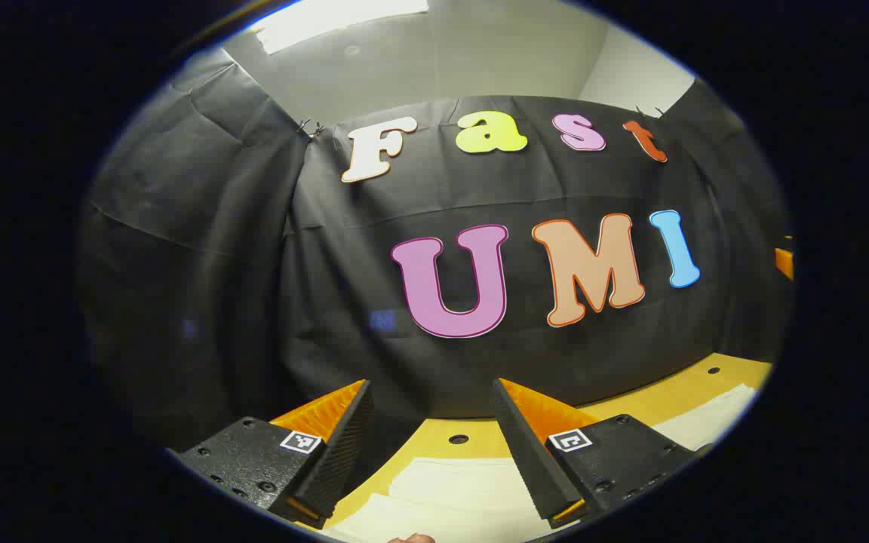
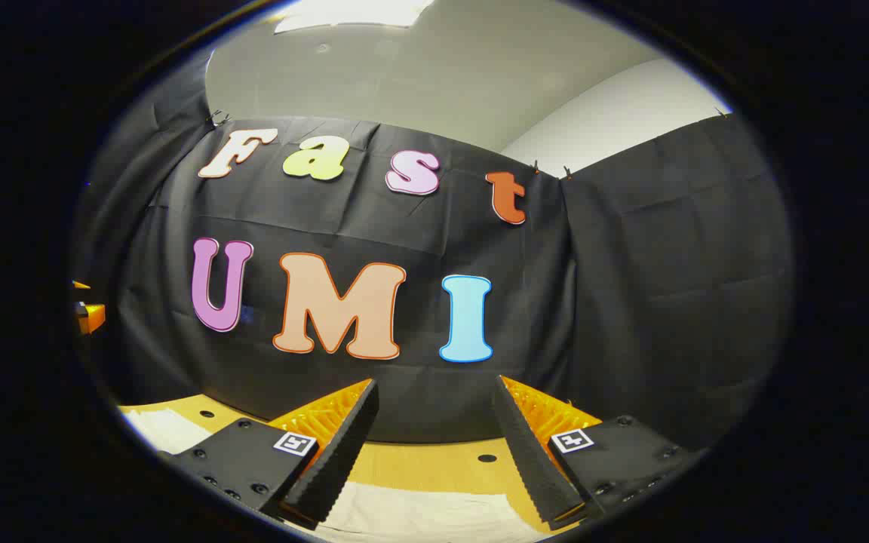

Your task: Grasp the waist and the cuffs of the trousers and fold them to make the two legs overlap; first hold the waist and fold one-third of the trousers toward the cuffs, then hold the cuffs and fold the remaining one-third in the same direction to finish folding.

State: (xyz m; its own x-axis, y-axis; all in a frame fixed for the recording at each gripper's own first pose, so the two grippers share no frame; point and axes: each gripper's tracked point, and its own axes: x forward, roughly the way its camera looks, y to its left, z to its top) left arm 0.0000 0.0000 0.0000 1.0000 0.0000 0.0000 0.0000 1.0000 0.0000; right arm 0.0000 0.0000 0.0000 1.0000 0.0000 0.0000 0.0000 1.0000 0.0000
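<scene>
Pale cream trousers (image 1: 457,494) lie flat on the wooden table (image 1: 676,396), low in the left gripper view, with another stretch of the same cloth (image 1: 710,422) at the right edge. My left gripper (image 1: 431,392) is held above them, open, nothing between its fingers. In the right gripper view the trousers (image 2: 419,516) show below and between the fingers, and a further bit (image 2: 167,430) at the left. My right gripper (image 2: 434,392) is also open and empty, raised over the cloth. Both cameras face the black booth wall.
The table (image 2: 419,456) has small round holes (image 2: 486,458) near its far edge and ends at the black cloth wall. An orange part of the other gripper (image 2: 87,313) shows at the far left of the right gripper view. A bit of a hand (image 1: 412,538) shows at the bottom.
</scene>
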